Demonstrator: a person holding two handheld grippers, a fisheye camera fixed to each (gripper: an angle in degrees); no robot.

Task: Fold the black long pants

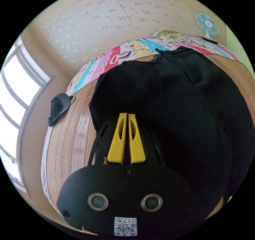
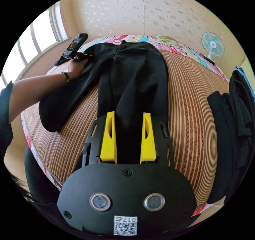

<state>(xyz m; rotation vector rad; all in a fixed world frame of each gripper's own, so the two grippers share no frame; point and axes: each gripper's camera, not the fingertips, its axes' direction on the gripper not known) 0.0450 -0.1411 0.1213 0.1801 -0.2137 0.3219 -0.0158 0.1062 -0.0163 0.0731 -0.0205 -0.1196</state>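
The black long pants lie spread on a bamboo mat, one leg running toward my right gripper and the other angled off to the left. My right gripper is open, with the end of the near leg lying between its yellow fingers. My left gripper, held by a person's hand, is at the far left corner of the pants. In the left gripper view its jaws are shut together on the black fabric, which spreads out beyond them.
A pile of dark clothes lies at the mat's right edge. A patchwork quilt shows at the far side, with a small fan behind it. A black cap sits at the mat's edge near the window. A person's forearm reaches across the left.
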